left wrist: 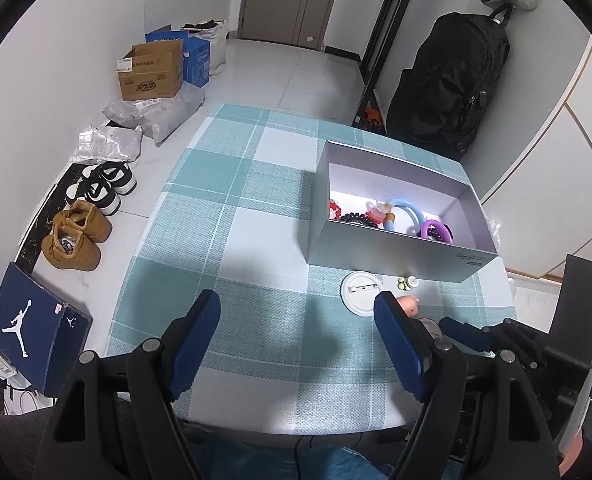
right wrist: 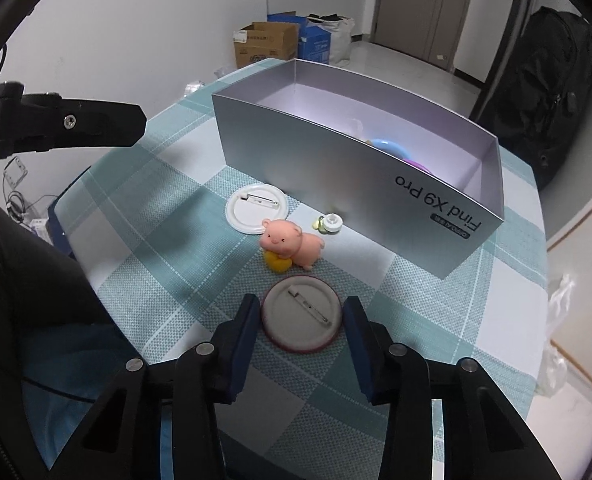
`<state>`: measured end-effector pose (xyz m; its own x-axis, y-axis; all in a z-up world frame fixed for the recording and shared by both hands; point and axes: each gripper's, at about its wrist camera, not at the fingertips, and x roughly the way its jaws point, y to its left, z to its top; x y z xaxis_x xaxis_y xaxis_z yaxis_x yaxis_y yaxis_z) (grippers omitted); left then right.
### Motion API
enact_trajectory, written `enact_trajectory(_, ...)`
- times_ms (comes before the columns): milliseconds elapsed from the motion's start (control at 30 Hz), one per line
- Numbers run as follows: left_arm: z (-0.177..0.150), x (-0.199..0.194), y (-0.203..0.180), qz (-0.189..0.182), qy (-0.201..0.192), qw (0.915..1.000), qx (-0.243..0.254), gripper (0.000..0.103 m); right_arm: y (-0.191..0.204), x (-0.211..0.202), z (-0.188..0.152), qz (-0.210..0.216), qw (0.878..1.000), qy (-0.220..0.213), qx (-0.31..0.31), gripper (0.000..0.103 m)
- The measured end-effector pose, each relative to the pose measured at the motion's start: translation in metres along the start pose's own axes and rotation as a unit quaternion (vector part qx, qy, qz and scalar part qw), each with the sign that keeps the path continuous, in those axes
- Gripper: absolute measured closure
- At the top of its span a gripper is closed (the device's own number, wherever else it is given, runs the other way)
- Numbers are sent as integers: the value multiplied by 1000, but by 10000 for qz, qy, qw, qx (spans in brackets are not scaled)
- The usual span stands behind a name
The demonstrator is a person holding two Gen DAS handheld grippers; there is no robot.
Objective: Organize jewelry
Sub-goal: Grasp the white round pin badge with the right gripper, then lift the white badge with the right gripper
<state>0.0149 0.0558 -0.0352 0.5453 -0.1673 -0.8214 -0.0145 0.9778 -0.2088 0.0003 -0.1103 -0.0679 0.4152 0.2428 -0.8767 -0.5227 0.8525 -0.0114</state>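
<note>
A red-rimmed pin badge (right wrist: 300,314) lies face down on the checked tablecloth (right wrist: 168,264). My right gripper (right wrist: 302,304) straddles it, and both blue pads touch its rim. Beyond it sit a pink pig figure (right wrist: 292,242), a white pin badge (right wrist: 252,210) and a small white-and-green charm (right wrist: 330,224). Behind them stands the open grey box (right wrist: 336,168), which holds bangles (left wrist: 410,210) and dark beads (left wrist: 360,219). My left gripper (left wrist: 296,300) hovers open over bare cloth, left of the white badge (left wrist: 360,298), with nothing between its fingers.
The table's near edge (left wrist: 296,432) is close below the grippers. On the floor to the left are shoes (left wrist: 76,236), a dark blue shoe box (left wrist: 36,328) and cardboard boxes (left wrist: 152,72). A black backpack (left wrist: 452,80) leans behind the table at the right.
</note>
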Motion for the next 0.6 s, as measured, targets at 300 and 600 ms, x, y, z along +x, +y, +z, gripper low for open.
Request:
enact_trajectory(300,1,3,7,-29,96,9998,-159,28,-6,-5,5,133,9998,-19,123,62)
enact_trajectory(600,-2,10,2,-6,169,9998,-50,28,-24,-17,7,398,9974,-194,568,62)
